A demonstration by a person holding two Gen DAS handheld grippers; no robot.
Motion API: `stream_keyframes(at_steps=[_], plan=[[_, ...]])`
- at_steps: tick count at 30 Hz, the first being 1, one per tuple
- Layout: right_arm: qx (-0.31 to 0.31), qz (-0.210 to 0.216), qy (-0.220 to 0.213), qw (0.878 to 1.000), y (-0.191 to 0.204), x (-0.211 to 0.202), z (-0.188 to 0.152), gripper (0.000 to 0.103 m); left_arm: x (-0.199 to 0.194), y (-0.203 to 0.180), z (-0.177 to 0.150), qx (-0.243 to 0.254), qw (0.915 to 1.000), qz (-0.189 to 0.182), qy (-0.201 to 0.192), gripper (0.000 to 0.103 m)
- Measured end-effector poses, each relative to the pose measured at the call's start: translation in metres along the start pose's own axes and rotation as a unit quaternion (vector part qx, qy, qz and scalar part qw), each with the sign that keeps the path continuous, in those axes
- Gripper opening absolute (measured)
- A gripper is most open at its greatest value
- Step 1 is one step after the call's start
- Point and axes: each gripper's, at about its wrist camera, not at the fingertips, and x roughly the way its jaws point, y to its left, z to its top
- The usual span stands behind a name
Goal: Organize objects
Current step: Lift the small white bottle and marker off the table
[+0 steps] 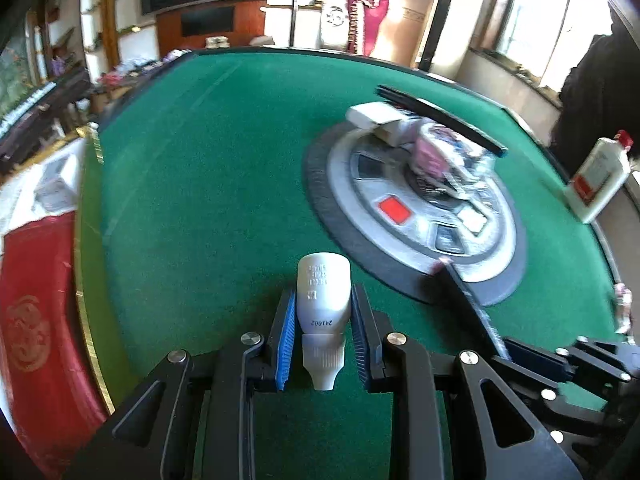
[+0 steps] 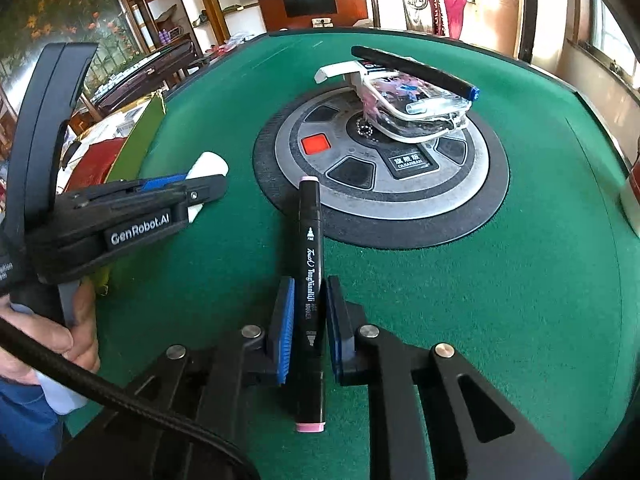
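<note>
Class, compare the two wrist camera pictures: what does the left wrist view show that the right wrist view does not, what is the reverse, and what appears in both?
Only the left wrist view shows the white bottle with a red cap standing at the table's right edge, and printed digits on the small white bottle in the left gripper.

Only the right wrist view shows the lettering on the black marker clamped in the right gripper, and the person's hand.

Both show the green table, its round centre panel with a red button, and the clear pouch on it.
</note>
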Motion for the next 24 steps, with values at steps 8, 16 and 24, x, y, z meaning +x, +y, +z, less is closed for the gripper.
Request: stream_keyframes(at_steps=[8,16,24], plan=[[0.044,0.027,-0.032,0.998,-0.014,-0.015,0.008,0.013,-0.008,-0.005,0.001,-0.009,0.9987,-0.049,-0.002,0.021],[0.044,0.032,-0.038,0.998,-0.008,-0.019,0.008,0.013,-0.021,-0.009,0.002,-0.01,0.9981,-0.058,-0.018,0.021],[0.053,0.03,-0.05,0.997,-0.012,-0.025,0.008,0.013,-0.025,-0.013,0.002,-0.009,0.9975,-0.066,-0.022,0.021]])
